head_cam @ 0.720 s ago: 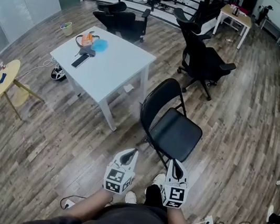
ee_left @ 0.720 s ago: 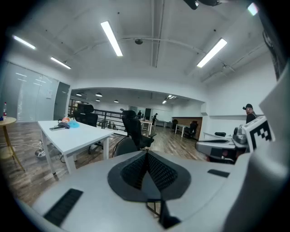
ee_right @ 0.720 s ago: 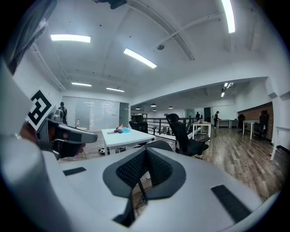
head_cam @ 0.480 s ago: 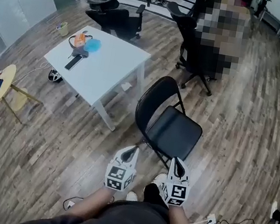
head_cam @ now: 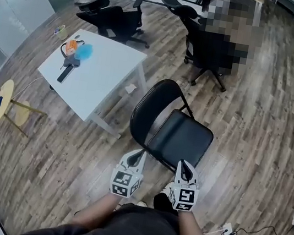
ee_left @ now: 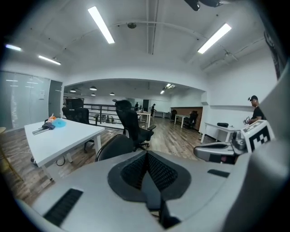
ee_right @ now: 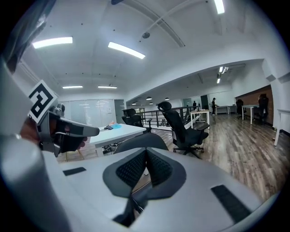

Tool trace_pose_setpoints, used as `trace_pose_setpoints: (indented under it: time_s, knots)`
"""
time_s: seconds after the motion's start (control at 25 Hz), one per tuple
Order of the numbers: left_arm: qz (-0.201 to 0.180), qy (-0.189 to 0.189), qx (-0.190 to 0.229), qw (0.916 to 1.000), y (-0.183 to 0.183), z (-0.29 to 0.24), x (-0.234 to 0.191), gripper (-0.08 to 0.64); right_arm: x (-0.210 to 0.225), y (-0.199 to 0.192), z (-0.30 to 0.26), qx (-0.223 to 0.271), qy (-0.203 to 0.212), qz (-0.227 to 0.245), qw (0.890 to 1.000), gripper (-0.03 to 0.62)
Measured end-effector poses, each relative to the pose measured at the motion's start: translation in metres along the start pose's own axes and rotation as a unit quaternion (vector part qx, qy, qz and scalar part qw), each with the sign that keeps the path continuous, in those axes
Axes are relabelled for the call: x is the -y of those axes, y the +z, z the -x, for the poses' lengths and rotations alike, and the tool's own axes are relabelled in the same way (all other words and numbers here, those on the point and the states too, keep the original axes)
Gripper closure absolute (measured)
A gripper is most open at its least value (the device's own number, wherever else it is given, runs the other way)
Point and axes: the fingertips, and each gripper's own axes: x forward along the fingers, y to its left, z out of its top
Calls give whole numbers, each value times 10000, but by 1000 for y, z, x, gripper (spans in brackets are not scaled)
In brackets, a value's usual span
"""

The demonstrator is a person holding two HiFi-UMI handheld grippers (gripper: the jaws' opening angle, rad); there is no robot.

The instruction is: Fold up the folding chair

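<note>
A black folding chair (head_cam: 179, 139) stands unfolded on the wood floor, its seat toward me and its rounded backrest (head_cam: 151, 106) on the far left side. My left gripper (head_cam: 140, 153) hovers shut just short of the seat's near left corner, holding nothing. My right gripper (head_cam: 182, 164) is shut and empty at the seat's near edge. In the left gripper view the backrest (ee_left: 117, 146) rises just beyond the closed pads (ee_left: 156, 170). In the right gripper view the backrest (ee_right: 140, 141) shows above the shut pads (ee_right: 158, 167).
A white table (head_cam: 90, 74) with an orange and blue object (head_cam: 76, 49) and a dark tool stands left of the chair. Black office chairs (head_cam: 208, 49) stand behind it. A small round yellow side table (head_cam: 2, 101) is at far left. A power strip (head_cam: 227, 229) lies at lower right.
The view has closed in on the folding chair: it and the table have shifted down and left in the head view. Both grippers stay shut, now nearer the seat's front edge.
</note>
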Motion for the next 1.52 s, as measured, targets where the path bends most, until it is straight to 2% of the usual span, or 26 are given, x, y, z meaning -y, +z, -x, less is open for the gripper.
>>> trace_pose_setpoints:
  time_s: [0.28, 0.4, 0.64, 0.8, 0.88, 1.0, 1.08, 1.2, 1.28, 1.4, 1.52]
  knots:
    - [73, 285, -338, 9990, -1, -51, -2, 555, 41, -12, -29, -129, 122, -154, 9997, 577]
    - [-21, 365, -452, 9983, -2, -69, -9, 555, 53, -18, -40, -196, 120, -214, 9995, 577]
    - [2, 106, -758, 9971, -10, -105, -22, 555, 73, -41, -69, -407, 37, -421, 9983, 577]
    - [-96, 461, -921, 9946, -17, -135, -54, 555, 89, -71, -95, -640, -87, -565, 9963, 577]
    - [-235, 620, -1098, 9917, -22, -149, -72, 555, 99, -87, -106, -771, -163, -703, 9944, 577]
    - [-673, 813, -1288, 9860, -24, -167, -98, 552, 104, -108, -122, -928, 16, -960, 9910, 577]
    - [-853, 882, -1364, 9830, -22, -178, -112, 515, 110, -124, -130, -1057, 81, -1154, 9876, 548]
    - [-873, 998, -1490, 9799, -20, -190, -127, 399, 125, -151, -135, -1295, 2, -1467, 9807, 452]
    - [-866, 1183, -1608, 9760, -19, -194, -143, 325, 134, -170, -138, -1474, -113, -1685, 9746, 411]
    - [-915, 1385, -1857, 9685, -20, -198, -167, 281, 150, -208, -138, -1756, -325, -2139, 9604, 361]
    - [-996, 1359, -2195, 9610, -35, -207, -183, 269, 168, -254, -137, -2024, -500, -2573, 9436, 310]
